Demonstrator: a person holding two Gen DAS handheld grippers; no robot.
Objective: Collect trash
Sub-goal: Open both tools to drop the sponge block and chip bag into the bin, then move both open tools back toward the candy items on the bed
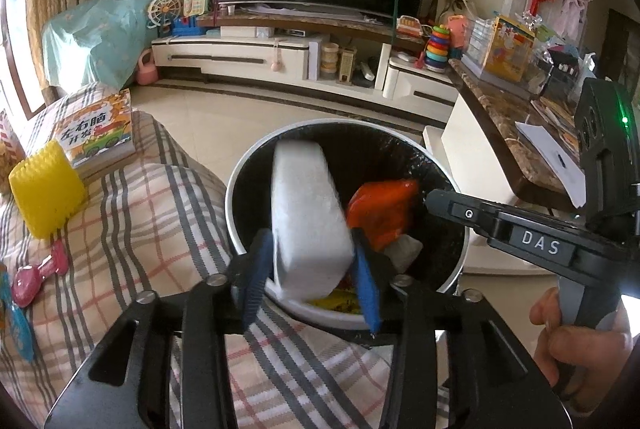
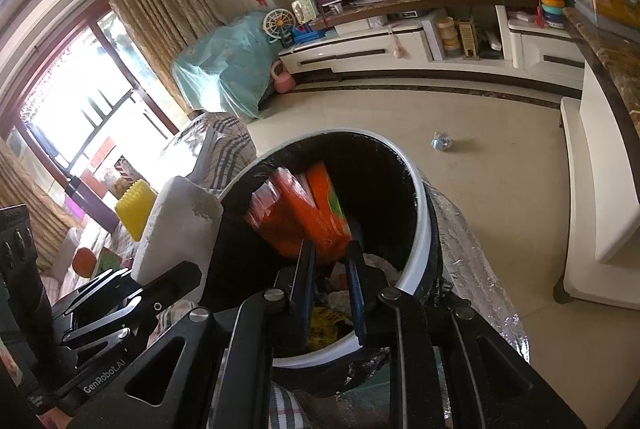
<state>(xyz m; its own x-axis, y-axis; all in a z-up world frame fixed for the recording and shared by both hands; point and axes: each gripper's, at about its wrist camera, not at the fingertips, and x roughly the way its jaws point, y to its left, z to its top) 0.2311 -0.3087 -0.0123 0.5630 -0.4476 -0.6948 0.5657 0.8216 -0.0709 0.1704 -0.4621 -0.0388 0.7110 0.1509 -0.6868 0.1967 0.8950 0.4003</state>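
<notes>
A round trash bin [image 1: 240,173] with a white rim and black liner stands on the floor below both grippers; it also shows in the right wrist view [image 2: 420,197]. My left gripper [image 1: 310,269] is shut on a white foam block [image 1: 308,213] held over the bin's mouth; the block also shows in the right wrist view [image 2: 176,225]. My right gripper [image 2: 330,261] is shut on an orange snack packet [image 2: 304,213] above the bin; the packet also shows in the left wrist view [image 1: 380,213]. Paper and yellow wrappers [image 2: 324,321] lie inside the bin.
A plaid-covered sofa [image 1: 140,213] at the left carries a yellow block [image 1: 44,189], a book [image 1: 98,133] and pink toys. A marble-topped counter [image 1: 504,117] is at the right. A crumpled wrapper [image 2: 442,141] lies on the tiled floor. A TV stand [image 1: 280,57] runs along the far wall.
</notes>
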